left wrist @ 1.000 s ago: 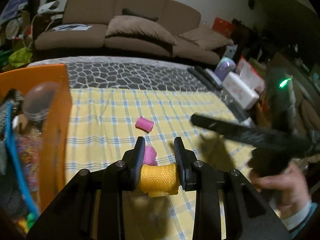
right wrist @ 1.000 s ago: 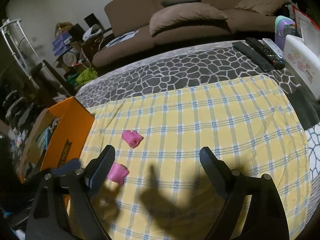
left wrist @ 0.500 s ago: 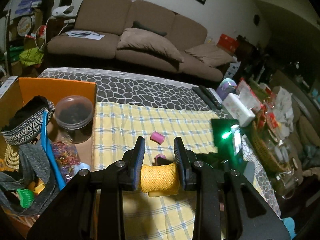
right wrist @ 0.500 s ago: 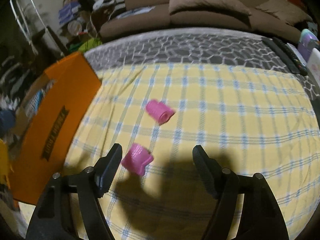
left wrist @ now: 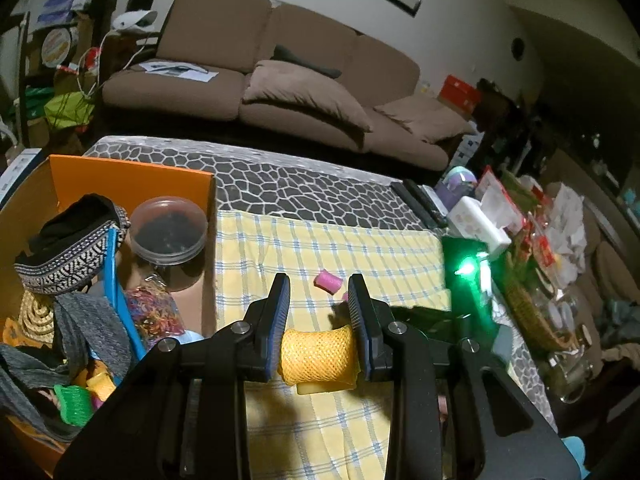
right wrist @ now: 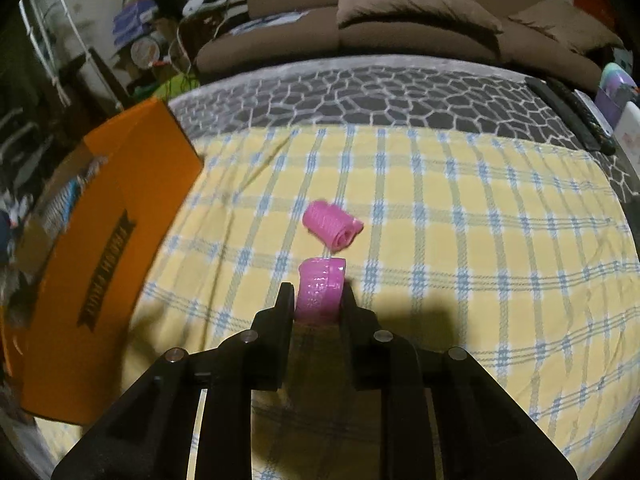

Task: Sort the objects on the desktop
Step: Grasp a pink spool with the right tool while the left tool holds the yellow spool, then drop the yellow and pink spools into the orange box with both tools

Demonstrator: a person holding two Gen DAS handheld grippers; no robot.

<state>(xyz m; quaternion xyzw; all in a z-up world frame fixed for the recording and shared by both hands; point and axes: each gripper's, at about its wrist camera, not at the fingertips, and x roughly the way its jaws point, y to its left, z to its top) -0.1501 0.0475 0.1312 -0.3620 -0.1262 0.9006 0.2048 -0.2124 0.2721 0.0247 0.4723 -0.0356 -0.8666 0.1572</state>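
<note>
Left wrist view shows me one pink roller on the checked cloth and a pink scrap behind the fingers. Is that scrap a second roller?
Observer: Yes. It is a second pink roller, between the fingers of the right gripper, which are closing on it.
Reviewer: Do the two rollers touch?
Observer: No. The free pink roller lies on its side just beyond it on the checked cloth, with a gap between them.
Reviewer: Anything on the outer side of the orange box?
Observer: The orange box carries a black banner label; its lettering is too blurred to read.
</note>
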